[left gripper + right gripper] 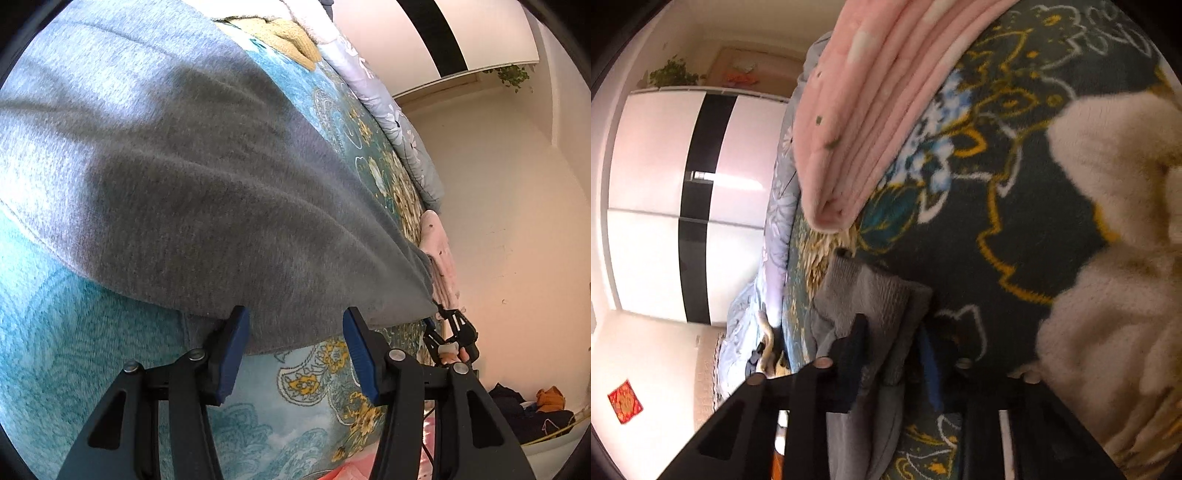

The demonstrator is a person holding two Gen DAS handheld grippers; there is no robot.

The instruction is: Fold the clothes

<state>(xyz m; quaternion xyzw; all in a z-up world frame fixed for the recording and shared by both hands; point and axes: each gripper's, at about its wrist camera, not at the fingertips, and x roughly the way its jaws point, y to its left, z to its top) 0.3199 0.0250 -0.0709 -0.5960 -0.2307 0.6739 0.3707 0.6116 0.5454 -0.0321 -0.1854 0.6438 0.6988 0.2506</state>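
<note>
A grey knit garment (177,177) lies spread on a teal floral bedspread (74,332). My left gripper (295,343) is open, its blue pads either side of the garment's near hem. My right gripper (894,354) is shut on a bunched grey corner of the garment (882,306). It also shows in the left wrist view (448,332) at the garment's far right corner.
A folded pink blanket (871,110) lies on the bedspread (997,221) just beyond my right gripper. A cream fluffy garment (1115,258) lies to its right. A yellow knit (291,40) lies at the far edge. A white wardrobe (665,203) stands beyond the bed.
</note>
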